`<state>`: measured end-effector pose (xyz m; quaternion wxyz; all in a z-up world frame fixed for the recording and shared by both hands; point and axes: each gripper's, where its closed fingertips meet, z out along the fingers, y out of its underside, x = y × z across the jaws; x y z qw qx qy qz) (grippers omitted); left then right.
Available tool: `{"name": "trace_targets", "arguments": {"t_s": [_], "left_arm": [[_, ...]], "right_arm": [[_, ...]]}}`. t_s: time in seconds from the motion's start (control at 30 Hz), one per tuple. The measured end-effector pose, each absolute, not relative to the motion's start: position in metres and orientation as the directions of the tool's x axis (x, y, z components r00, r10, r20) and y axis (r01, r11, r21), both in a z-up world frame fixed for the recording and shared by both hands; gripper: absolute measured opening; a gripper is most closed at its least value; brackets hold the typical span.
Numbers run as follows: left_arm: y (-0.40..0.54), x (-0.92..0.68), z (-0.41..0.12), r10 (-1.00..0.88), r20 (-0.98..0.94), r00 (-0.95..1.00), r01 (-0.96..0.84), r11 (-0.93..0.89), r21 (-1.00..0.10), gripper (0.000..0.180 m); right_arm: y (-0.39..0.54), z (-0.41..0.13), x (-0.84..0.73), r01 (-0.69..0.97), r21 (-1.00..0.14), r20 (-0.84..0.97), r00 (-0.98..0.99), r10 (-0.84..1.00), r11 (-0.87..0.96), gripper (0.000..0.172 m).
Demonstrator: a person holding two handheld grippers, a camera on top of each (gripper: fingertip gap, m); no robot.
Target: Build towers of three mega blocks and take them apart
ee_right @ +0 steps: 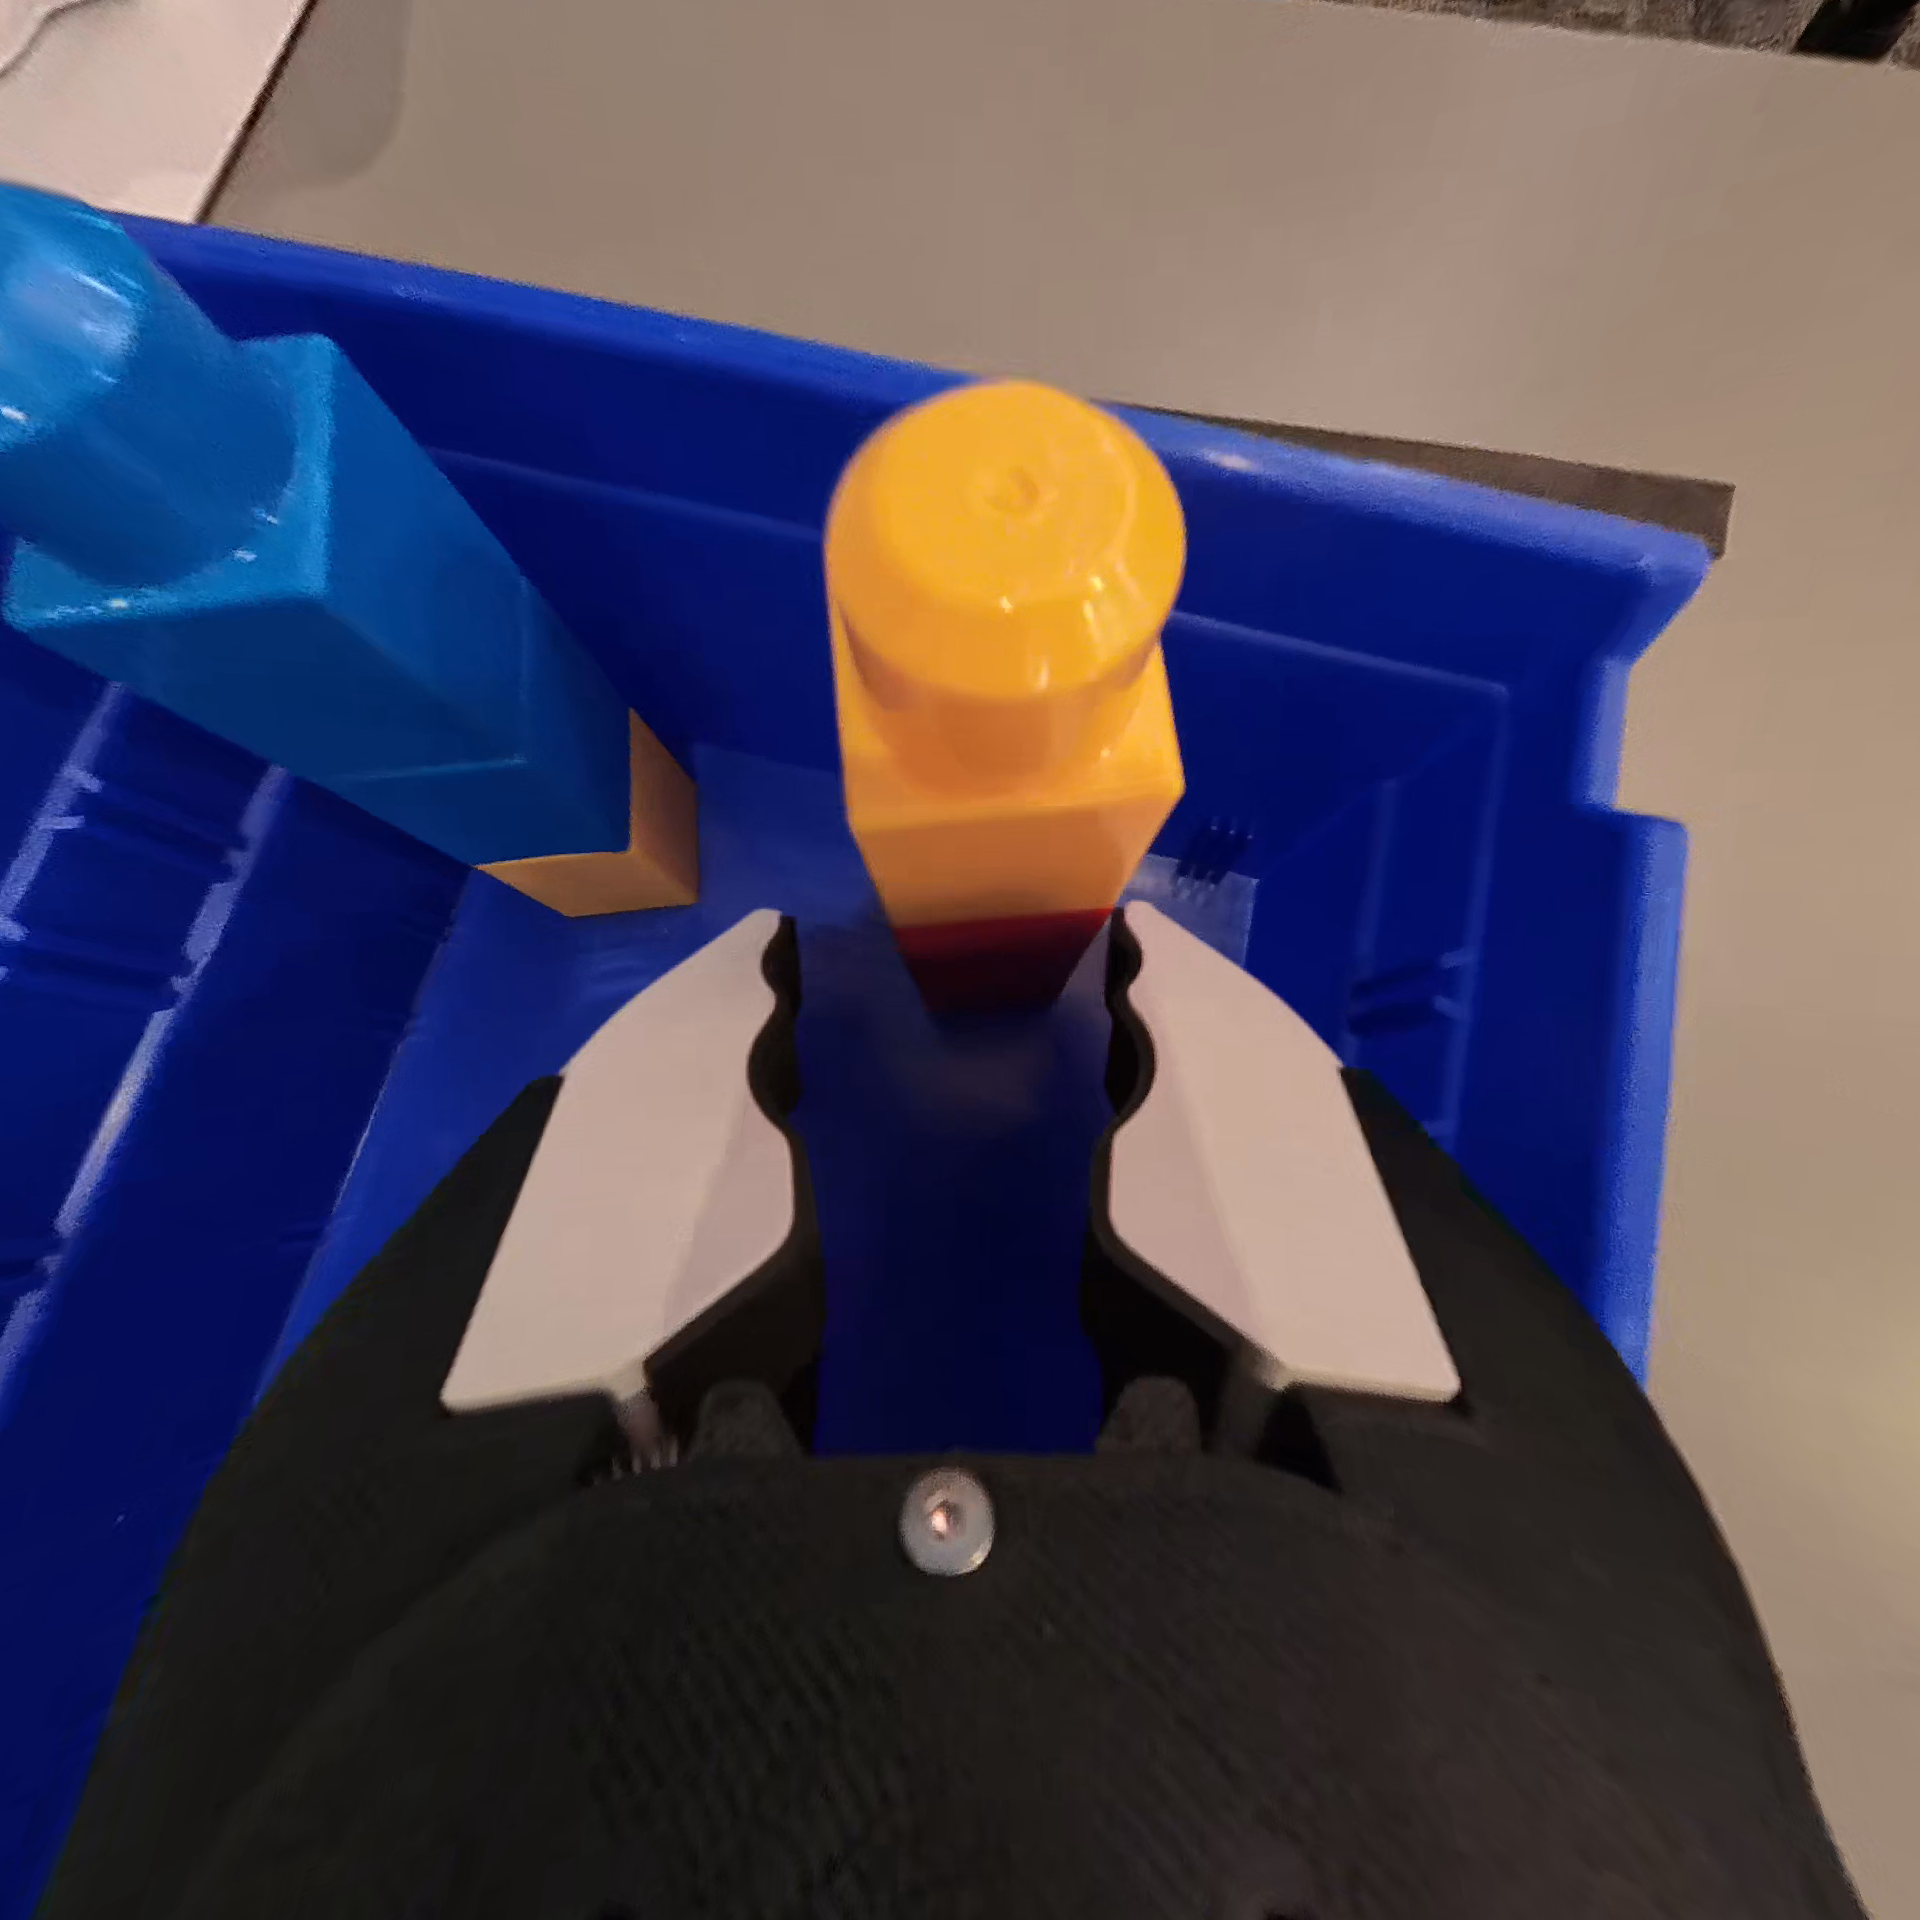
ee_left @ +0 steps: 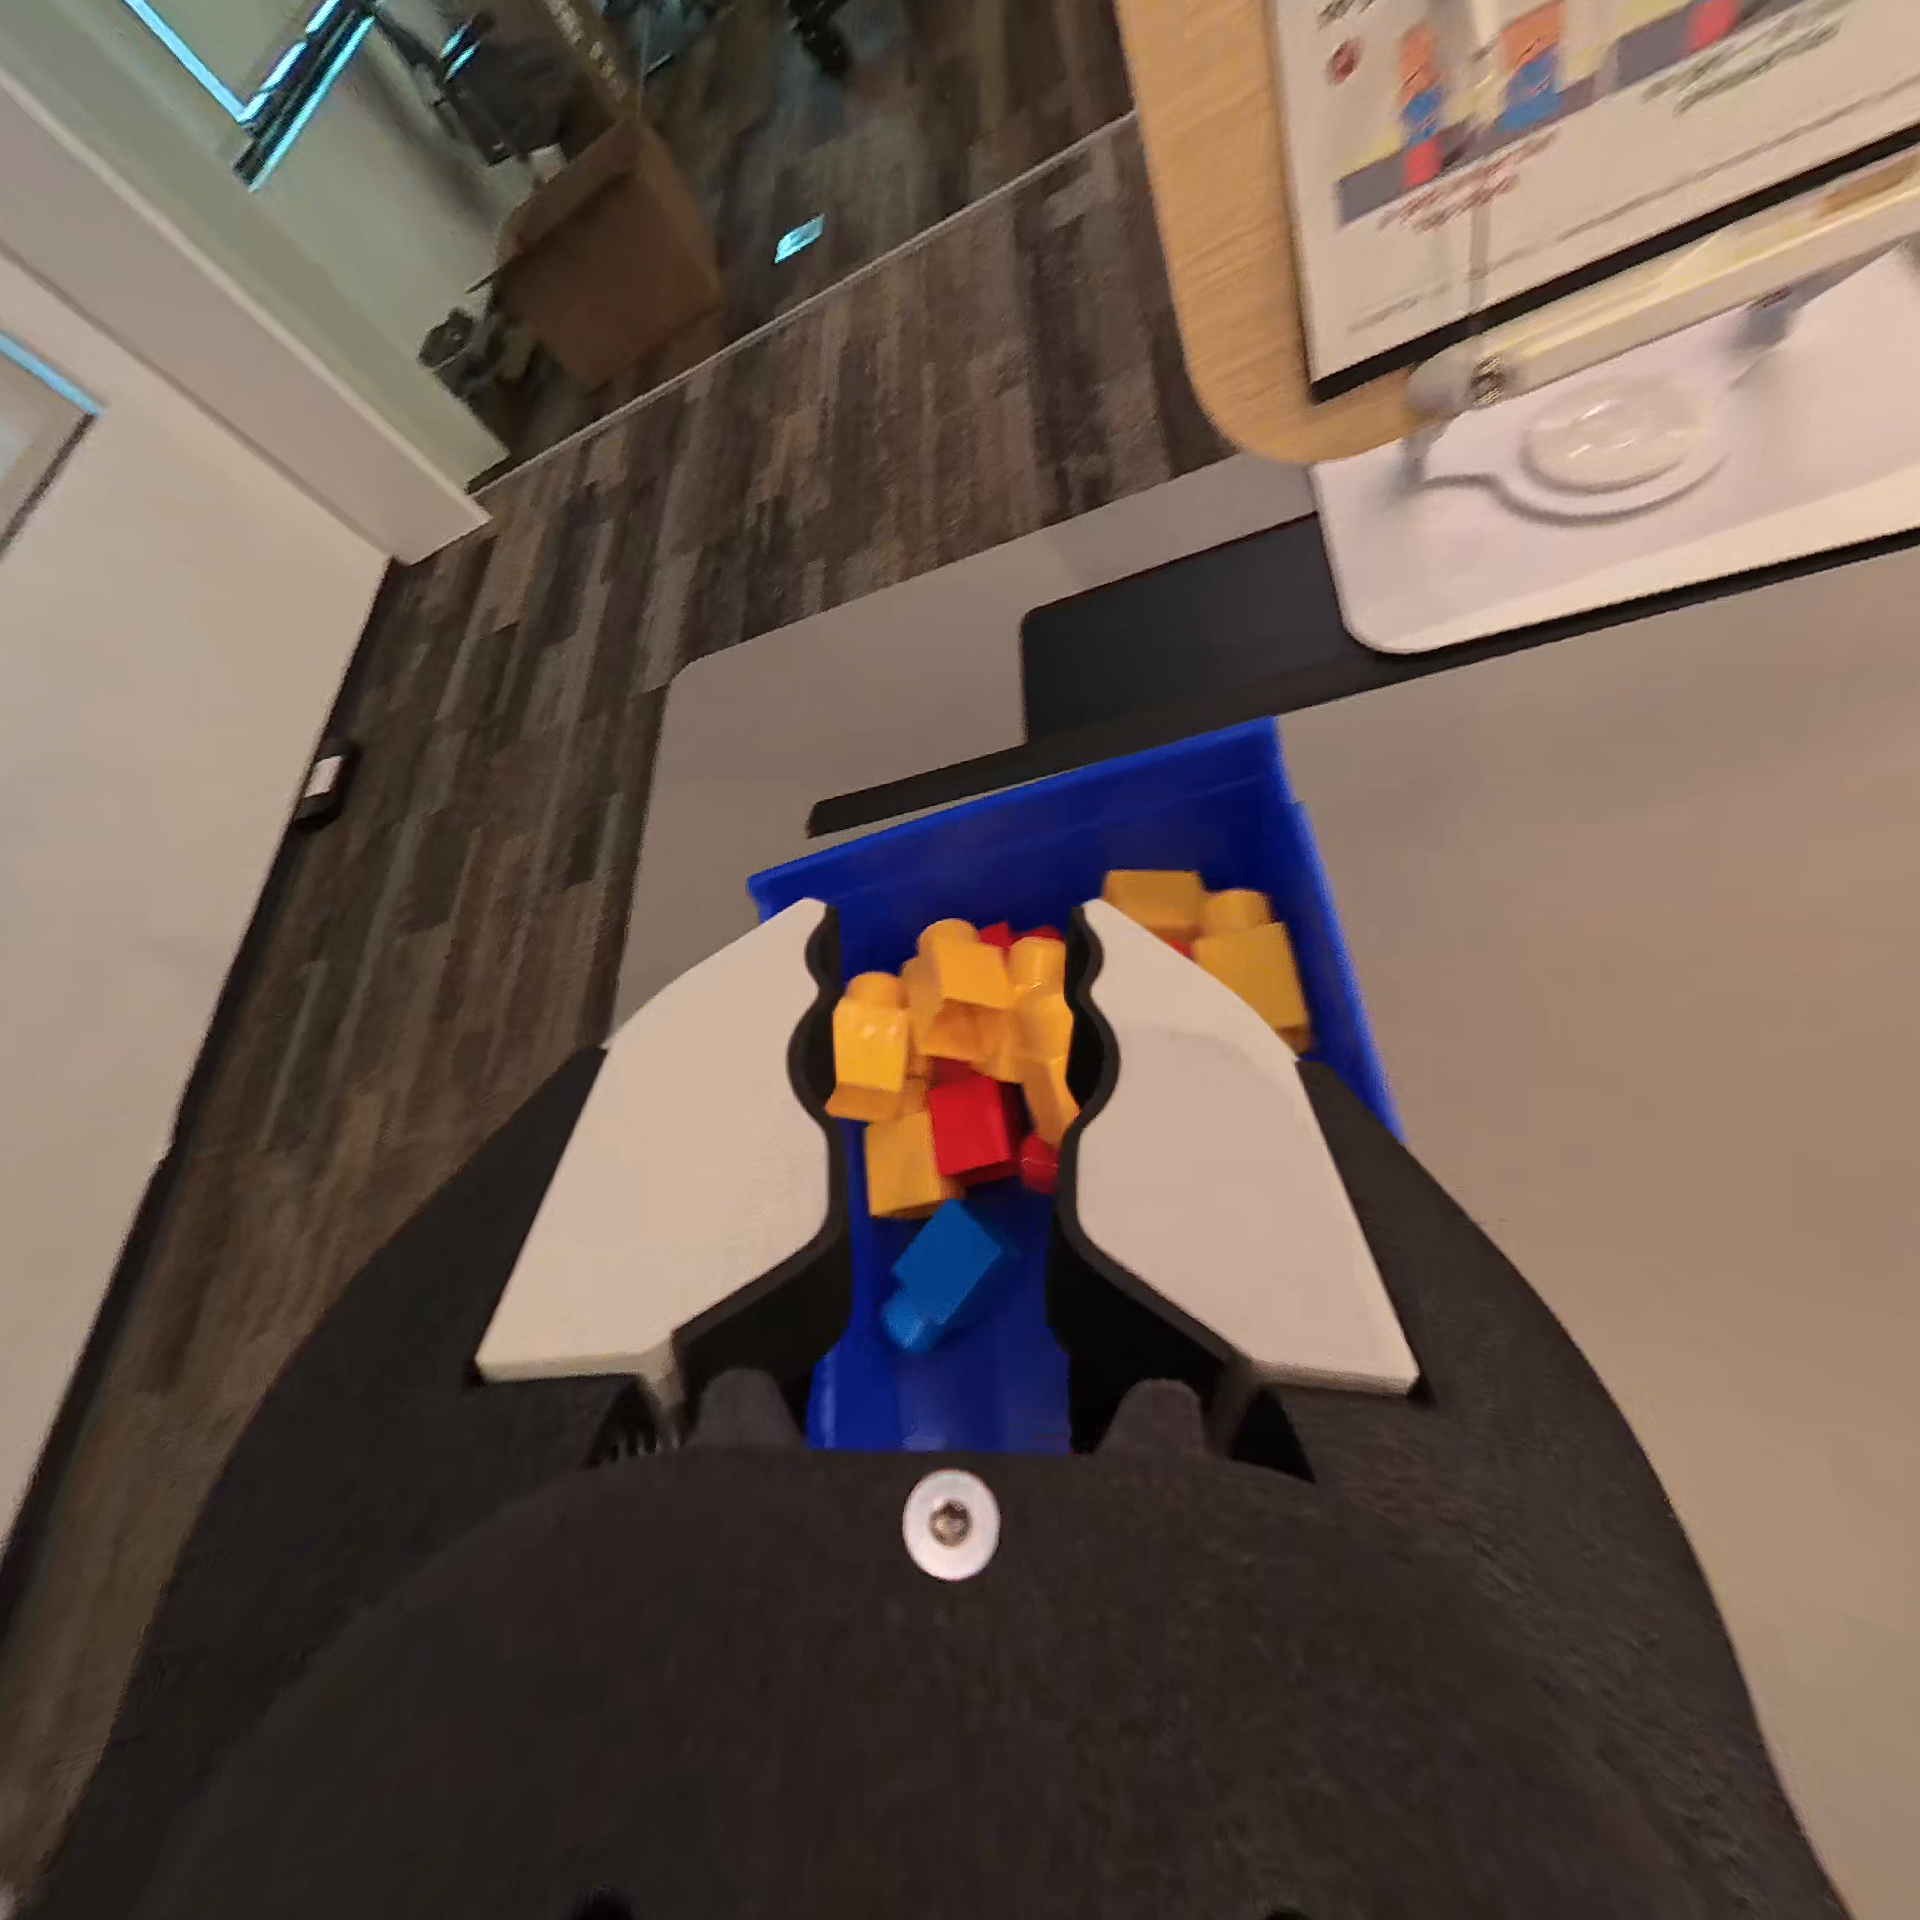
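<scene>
**Two grippers, two bins, one tower just set down**

Two blue bins show here. In the left wrist view, the left gripper [ee_left: 948, 914] hangs over a blue bin [ee_left: 1039, 831] in the middle of the frame. That bin is full of loose blocks [ee_left: 956, 997], mostly yellow, some red, plus one blue block [ee_left: 945, 1273] lower down. The fingers are apart w/ nothing between them. The blocks sit below in the bin, not squeezed. So this gripper is let go & empty.

In the right wrist view, the right gripper [ee_right: 948, 914] is inside another blue bin [ee_right: 1558, 935]. A small tower [ee_right: 1003, 727] stands in the middle of the frame: yellow block on top, dark red block under it. More may sit under that, can't tell. The fingers are spread wide. The right pad [ee_right: 1127, 966] is just beside the red block, the left pad has a clear gap. Not squeezing, so released. A 2nd tower [ee_right: 312, 644], blue block on a yellow one, leans in the upper left.

Step, I think: the build part. The right side looks done w/ placing its tower; the left side is going for a new block.

Next move, my guess: the left one must drop lower, line up on 1 block & close on it. The pile is messy, so it needs to pick a block that sits free. The right one should back off straight, so it won't knock the tower.
</scene>
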<state>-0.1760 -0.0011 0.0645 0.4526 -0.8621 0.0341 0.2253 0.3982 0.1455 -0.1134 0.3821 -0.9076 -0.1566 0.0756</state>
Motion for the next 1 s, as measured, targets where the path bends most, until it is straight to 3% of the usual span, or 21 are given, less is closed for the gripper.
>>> {"name": "trace_targets", "arguments": {"t_s": [0.13, 0.33, 0.57, 0.77, 1.0], "left_arm": [[-0.007, -0.188, 0.059, 0.17, -0.521, 0.836, -0.302, -0.651, -0.697, 0.038], [-0.012, -0.184, 0.046, 0.106, -0.495, 0.863, -0.294, -0.69, -0.661, 0.037], [-0.064, -0.154, 0.024, -0.301, -0.023, 0.953, -0.242, -0.717, -0.654, 0.021], [-0.105, -0.164, -0.03, -0.388, 0.18, 0.904, -0.278, -0.853, -0.442, 0.03], [-0.067, -0.164, -0.079, -0.2, 0.211, 0.957, -0.142, -0.955, -0.261, 0.042]], "right_arm": [[0.137, -0.097, 0.402, 0.264, -0.681, 0.027, 0.941, 0.338, -0.683, 0.075], [0.117, -0.073, 0.406, 0.319, -0.637, 0.087, 0.934, 0.346, -0.702, 0.081], [0.095, -0.007, 0.408, 0.349, -0.715, 0.163, 0.926, 0.34, -0.607, 0.082], [0.072, 0.048, 0.393, 0.339, -0.82, 0.174, 0.915, 0.364, -0.461, 0.083], [0.067, 0.058, 0.377, 0.367, -0.832, 0.196, 0.896, 0.399, -0.416, 0.081]]}}
